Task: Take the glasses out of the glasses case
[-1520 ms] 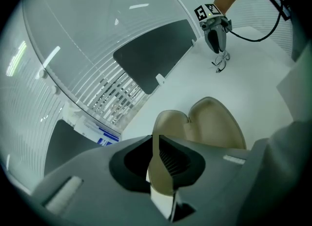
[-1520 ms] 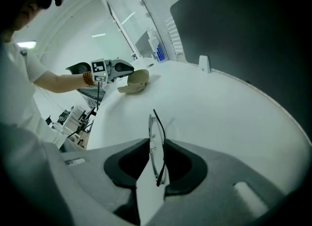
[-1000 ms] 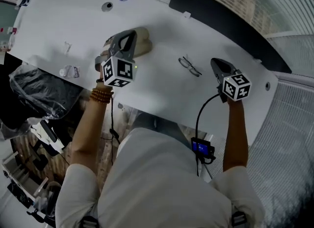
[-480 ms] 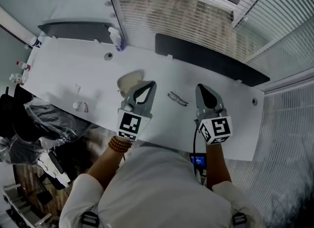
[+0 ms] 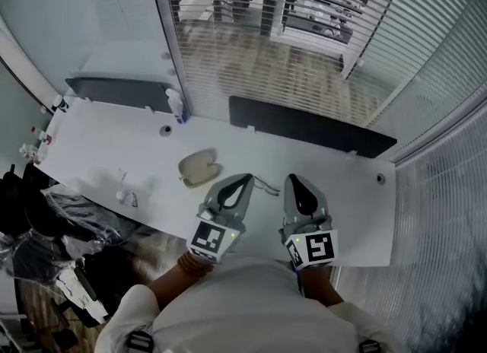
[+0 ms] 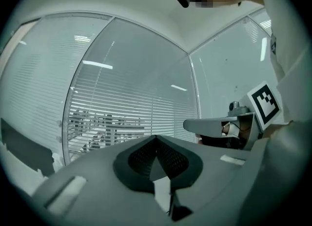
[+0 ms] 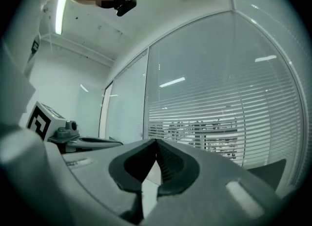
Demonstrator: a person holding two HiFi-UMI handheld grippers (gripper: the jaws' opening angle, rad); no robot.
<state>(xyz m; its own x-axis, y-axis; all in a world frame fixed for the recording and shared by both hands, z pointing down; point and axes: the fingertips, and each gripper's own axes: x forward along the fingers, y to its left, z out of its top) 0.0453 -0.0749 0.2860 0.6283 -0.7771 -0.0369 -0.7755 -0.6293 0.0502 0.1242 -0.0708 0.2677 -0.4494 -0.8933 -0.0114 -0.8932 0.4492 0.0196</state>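
A white table stands before glass walls with blinds. The glasses lie on it, right of the case, between and below the left gripper and right gripper. Both are closed, empty and about equally near.

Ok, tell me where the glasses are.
Head view, centre: the glasses lie on the white table, just right of the beige glasses case, outside it.

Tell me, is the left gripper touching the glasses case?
Apart. The head view shows bare table between the left gripper and the glasses case; its jaws are shut and empty.
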